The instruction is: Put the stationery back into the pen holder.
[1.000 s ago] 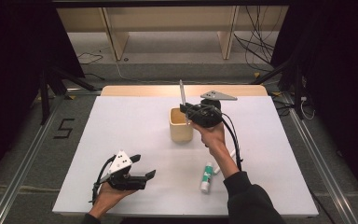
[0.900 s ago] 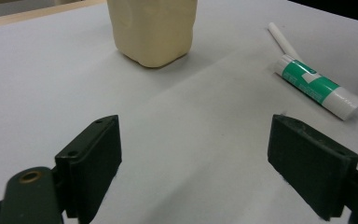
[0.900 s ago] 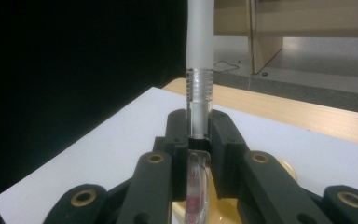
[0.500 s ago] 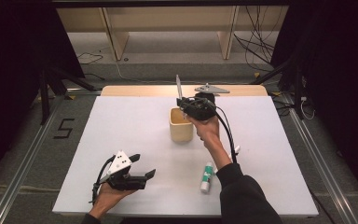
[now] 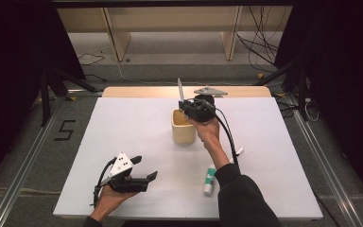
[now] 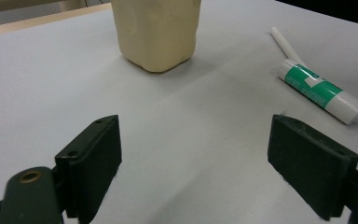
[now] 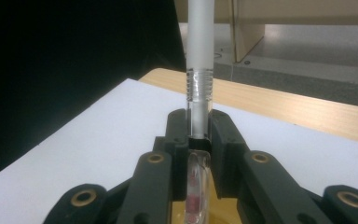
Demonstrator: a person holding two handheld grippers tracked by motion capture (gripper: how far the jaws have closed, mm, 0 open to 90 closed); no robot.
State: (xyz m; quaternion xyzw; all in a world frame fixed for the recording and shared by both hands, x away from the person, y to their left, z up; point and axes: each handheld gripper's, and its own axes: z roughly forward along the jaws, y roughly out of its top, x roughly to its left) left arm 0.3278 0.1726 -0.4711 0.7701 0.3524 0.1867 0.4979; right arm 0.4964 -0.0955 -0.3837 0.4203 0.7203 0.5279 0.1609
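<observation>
Clearly the right gripper (image 5: 187, 105) clamps a slim translucent pen (image 7: 199, 65) upright above the cream plastic cup (image 5: 184, 127), ready to drop it in, while the left gripper (image 5: 144, 171) waits wide open nearer the person.

Pen's (image 7: 199, 70) upper end cut off by the top edge of the right gripper view, its lower end blurred below the jaws, cream cup's (image 6: 156, 32) rim cut off by the left gripper view's top edge, print on the green-and-white tube (image 5: 209, 179) too small to be read.

Right gripper (image 5: 185, 105) clamped, left gripper (image 5: 144, 168) agape.
</observation>
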